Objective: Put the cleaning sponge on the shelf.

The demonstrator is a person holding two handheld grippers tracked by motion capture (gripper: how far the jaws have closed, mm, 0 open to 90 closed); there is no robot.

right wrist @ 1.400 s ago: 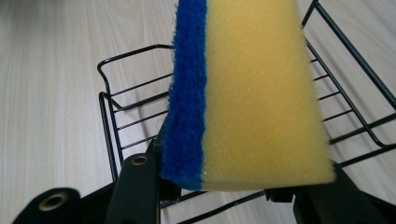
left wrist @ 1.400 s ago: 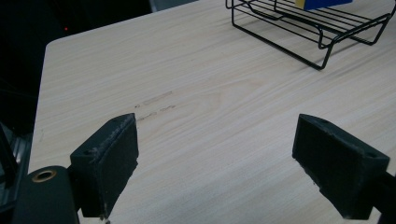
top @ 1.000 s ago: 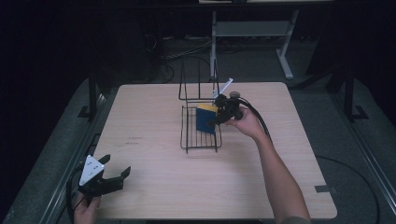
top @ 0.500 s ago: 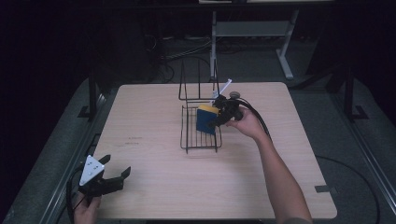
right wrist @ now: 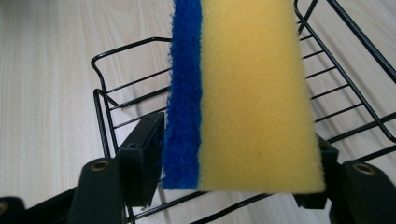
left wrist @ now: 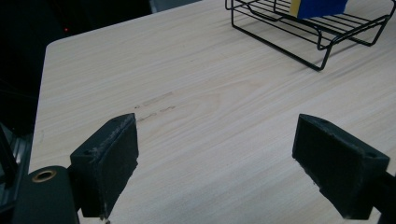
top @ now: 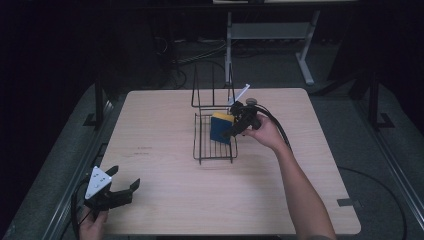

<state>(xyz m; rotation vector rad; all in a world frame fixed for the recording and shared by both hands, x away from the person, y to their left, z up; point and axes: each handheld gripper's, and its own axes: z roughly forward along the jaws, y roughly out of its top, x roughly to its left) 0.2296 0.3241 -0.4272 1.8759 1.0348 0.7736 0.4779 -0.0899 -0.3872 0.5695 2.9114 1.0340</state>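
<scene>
A yellow sponge with a blue scouring face [top: 220, 127] [right wrist: 252, 93] stands on edge in a black wire rack [top: 197, 145] [right wrist: 100, 93] near the table's middle. My right gripper [top: 230, 131] [right wrist: 236, 163] reaches in from the right with the sponge between its jaws. Those jaws have just been opening, and the pads still lie against the blue and yellow faces with no visible squeeze. My left gripper [top: 124, 177] [left wrist: 215, 158] rests open and empty at the front left of the table, looking toward the rack [left wrist: 322, 56] and the sponge [left wrist: 317, 5].
The light wooden table [top: 165, 200] has a taller upright wire section [top: 212, 92] of the rack behind the tray. A white stick-like item [top: 240, 94] leans there. Metal frames and cables stand on the dark floor beyond the table.
The right gripper's jaws have spread wider around the sponge, which stays in the rack. Neither hand has shifted, and the left gripper is unchanged.
</scene>
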